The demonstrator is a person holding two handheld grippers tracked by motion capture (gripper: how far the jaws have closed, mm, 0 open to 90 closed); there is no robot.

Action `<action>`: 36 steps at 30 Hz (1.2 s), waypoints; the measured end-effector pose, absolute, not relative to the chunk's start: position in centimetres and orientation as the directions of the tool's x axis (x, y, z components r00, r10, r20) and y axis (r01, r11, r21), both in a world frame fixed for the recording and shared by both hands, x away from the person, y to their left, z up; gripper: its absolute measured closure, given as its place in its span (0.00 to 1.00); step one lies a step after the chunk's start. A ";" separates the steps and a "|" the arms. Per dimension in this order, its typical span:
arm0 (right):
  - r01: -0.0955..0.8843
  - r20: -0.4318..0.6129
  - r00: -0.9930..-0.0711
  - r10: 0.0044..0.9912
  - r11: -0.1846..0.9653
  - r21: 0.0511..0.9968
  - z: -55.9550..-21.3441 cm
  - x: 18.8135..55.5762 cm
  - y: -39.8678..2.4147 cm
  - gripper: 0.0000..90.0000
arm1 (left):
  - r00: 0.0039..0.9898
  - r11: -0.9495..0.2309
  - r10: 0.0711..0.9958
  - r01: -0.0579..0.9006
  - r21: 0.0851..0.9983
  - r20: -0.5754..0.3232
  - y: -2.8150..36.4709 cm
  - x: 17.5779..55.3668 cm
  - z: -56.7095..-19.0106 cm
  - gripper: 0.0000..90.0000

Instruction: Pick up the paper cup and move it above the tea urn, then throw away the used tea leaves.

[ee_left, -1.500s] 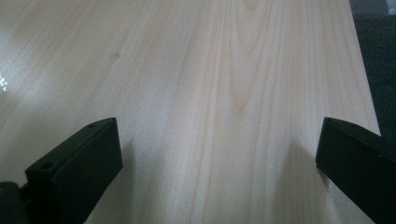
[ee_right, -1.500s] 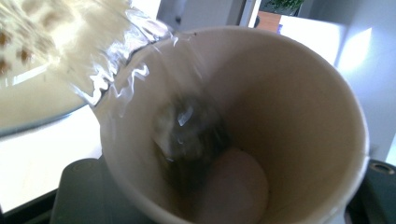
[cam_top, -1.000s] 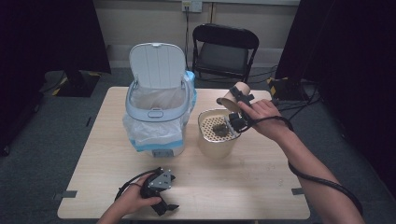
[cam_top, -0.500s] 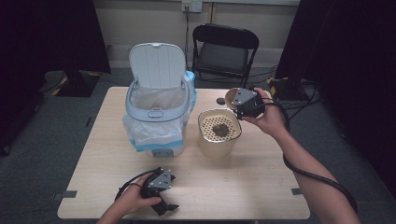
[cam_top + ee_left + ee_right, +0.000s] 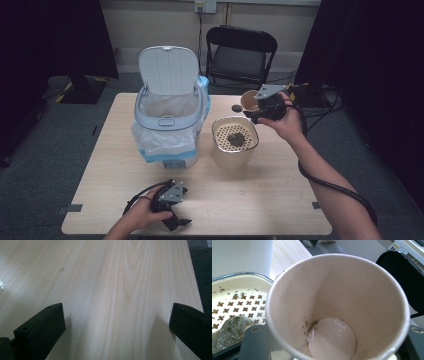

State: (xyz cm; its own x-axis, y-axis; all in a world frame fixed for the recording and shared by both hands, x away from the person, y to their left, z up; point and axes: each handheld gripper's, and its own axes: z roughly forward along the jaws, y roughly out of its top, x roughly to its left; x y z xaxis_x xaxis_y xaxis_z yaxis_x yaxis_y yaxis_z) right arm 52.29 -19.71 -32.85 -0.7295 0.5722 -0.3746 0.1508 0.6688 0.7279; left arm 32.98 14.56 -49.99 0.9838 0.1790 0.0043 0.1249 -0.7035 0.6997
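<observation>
Cup (image 5: pixel 337 307), paper, clamped in the right claw (image 5: pixel 261 107) and held tipped just behind and right of the strainer pot (image 5: pixel 235 142), clear of the surface (image 5: pixel 280 200). Looks emptied: only a film of wet and a few dark specks left at the bottom, with a soaked tea bag (image 5: pixel 229 331) and leaf bits lying on the pot's perforated insert. Judged to be the step after draining, with the cup now ready for discarding. Next calls for carrying it left, past the pot, over the open mouth of the bin (image 5: pixel 170 120) beside the pot, then parting the jaws above the white liner; worth keeping the cup level on the way so no drip lands on the wood. Left claw (image 5: pixel 172 207) resting low on the near edge of the surface, well in front of the bin, jaws wide apart over bare wood, gripping nothing. Counted: one cup, one strainer pot, one lidded bin with lid raised, one tea bag, one small dark disc (image 5: pixel 236 108) behind the pot, one folding chair (image 5: pixel 240 55) beyond the surface, two claws.
</observation>
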 end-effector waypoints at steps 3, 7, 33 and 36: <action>0.157 -0.365 -0.732 0.575 0.664 0.731 -32.8 52.4 -19.6 0.31 | 0.984 -0.704 0.179 0.125 0.700 0.004 14.6 33.0 -50.0 0.00; 0.157 -0.364 -0.731 0.577 0.662 0.733 -32.7 52.4 -19.5 0.31 | 0.984 -0.704 0.179 0.125 0.700 0.004 14.6 33.0 -50.0 0.00; 0.159 -0.318 -0.753 0.577 0.628 0.762 -30.8 52.6 -18.1 0.31 | 0.984 -0.685 0.177 0.126 0.717 -0.004 14.5 33.0 -50.2 0.00; 0.167 -0.301 -0.757 0.581 0.616 0.770 -30.5 52.6 -18.1 0.31 | 0.984 -0.686 0.177 0.127 0.717 -0.004 14.5 33.0 -50.1 0.00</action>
